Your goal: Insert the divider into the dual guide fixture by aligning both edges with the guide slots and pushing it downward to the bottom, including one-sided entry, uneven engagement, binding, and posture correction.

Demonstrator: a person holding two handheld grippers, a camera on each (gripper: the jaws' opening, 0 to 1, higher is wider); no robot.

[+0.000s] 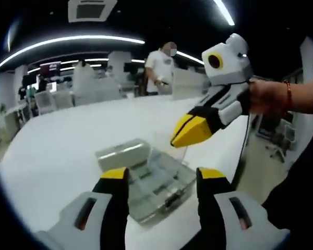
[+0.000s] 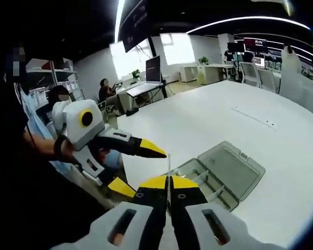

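— Divider [image 2: 168, 165] first: where was it?

— Pinched between the right gripper [image 2: 168, 183]'s yellow-tipped jaws, which were pressed together on its lower edge. It was a thin clear strip, seen nearly edge-on in the right gripper view and standing up from the jaw tips. In the left gripper view the same clear plate [image 1: 180, 151] hung below the right gripper [image 1: 190, 130], above the box.

— And the fixture?

— A clear plastic compartment box [image 2: 204, 179] sat on the white table [image 2: 208, 120] with its hinged lid [image 2: 231, 167] lying flat and open beside it. In the left gripper view the box [image 1: 151, 185] lay just beyond the left gripper [image 1: 163, 179]'s tips, the lid [image 1: 121, 155] on its far side. The divider was above the box, not seated in any slot that I could make out (the guide slots themselves were too small and blurred to tell).

— The left tool?

— Its jaws stood well apart, nothing between them. In the right gripper view it [image 2: 141, 166] came in from the left, jaws spread, the upper tip near the divider's top edge; whether it touched I couldn't say.

— Anything else?

— A hand [image 1: 266, 96] wearing a bracelet held the right tool.
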